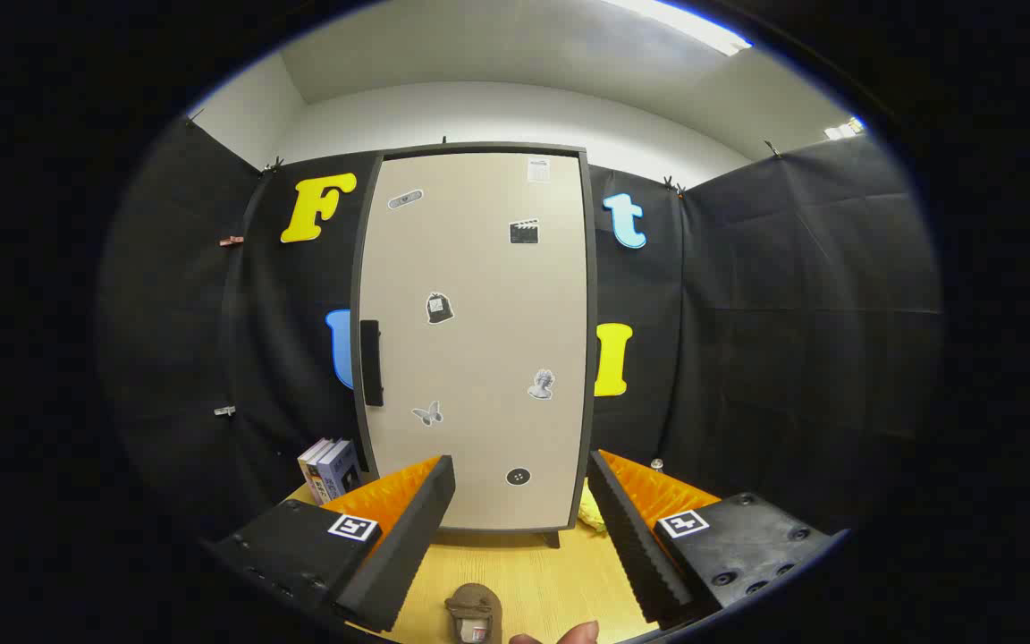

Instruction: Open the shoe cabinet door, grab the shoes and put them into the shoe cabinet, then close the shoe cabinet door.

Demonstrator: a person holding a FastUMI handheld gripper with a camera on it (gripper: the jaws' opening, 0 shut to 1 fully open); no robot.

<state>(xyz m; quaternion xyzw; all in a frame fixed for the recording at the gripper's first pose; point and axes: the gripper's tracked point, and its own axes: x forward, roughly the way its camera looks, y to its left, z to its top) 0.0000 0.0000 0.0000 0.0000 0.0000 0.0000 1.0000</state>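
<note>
shoe (pixel 474 612) between open gripper (pixel 521 487) fingers, upright shoe cabinet (pixel 477 340) beyond, door shut

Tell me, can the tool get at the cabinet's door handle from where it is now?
Probably yes. The tool is open and holds nothing, and the handle sits on the closed cabinet door, beyond the fingers and off to their left. Nothing stands between them; the books sit lower, beside the cabinet.
</note>
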